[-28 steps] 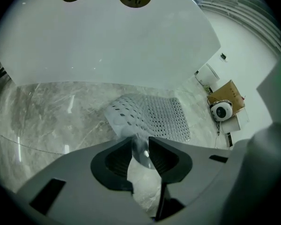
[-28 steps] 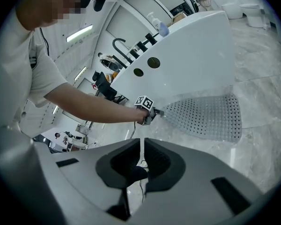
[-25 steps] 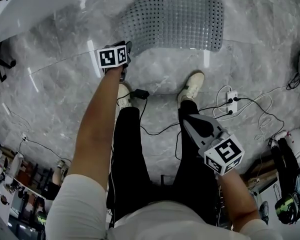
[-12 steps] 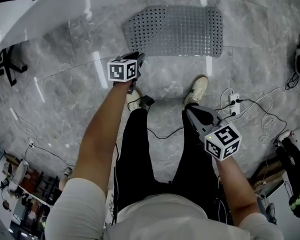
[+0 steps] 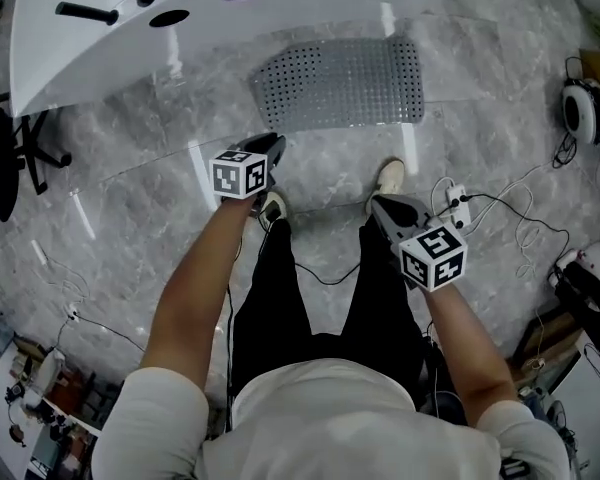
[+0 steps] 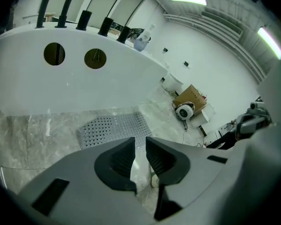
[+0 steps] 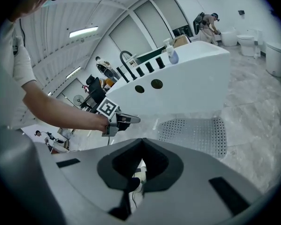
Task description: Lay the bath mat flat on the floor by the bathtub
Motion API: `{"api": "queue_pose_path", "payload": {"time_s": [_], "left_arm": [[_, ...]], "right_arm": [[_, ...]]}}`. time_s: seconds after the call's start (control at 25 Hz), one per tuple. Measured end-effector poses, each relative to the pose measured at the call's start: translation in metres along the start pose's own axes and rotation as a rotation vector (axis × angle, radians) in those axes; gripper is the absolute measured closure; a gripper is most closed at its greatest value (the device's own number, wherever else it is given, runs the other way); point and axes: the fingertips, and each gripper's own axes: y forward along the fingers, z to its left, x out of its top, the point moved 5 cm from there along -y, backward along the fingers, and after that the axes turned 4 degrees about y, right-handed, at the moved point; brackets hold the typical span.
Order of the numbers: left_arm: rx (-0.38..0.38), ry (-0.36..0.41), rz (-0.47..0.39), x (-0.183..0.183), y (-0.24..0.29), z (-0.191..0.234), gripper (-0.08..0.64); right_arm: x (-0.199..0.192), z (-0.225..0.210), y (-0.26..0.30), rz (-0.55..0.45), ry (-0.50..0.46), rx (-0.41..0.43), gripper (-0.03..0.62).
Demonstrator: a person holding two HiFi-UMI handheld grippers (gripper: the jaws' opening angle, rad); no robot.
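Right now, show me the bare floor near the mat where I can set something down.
Bare marble floor lies left of the bath mat, beside the bathtub; a strip also runs between mat and shoes. Right of the shoes, the power strip and cables crowd it.

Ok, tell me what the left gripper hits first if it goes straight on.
Probably the bath mat, lying just ahead of the left gripper, with the bathtub behind it; depth is unclear.
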Motion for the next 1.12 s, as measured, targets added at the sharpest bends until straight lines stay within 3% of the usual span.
{"api": "queue_pose_path", "payload": {"time_s": [0.56, 0.8, 1.12], "left_arm": [[-0.147, 0.125, -0.052, 0.039, -0.135, -0.114, 0.528], [-0.206, 0.153, -0.108, 0.059, -0.192, -0.161, 0.529], [-0.27, 0.252, -0.145, 0.099, -0.25, -0.208, 0.531]], "right_arm": [[0.022, 0.057, -0.074, -0.017, -0.069, -0.018, 0.581], [0.047, 0.074, -0.112, -0.056, -0.134, -0.054, 0.582], [0.084, 0.083, -0.156, -0.125, -0.157, -0.096, 0.583]]}}
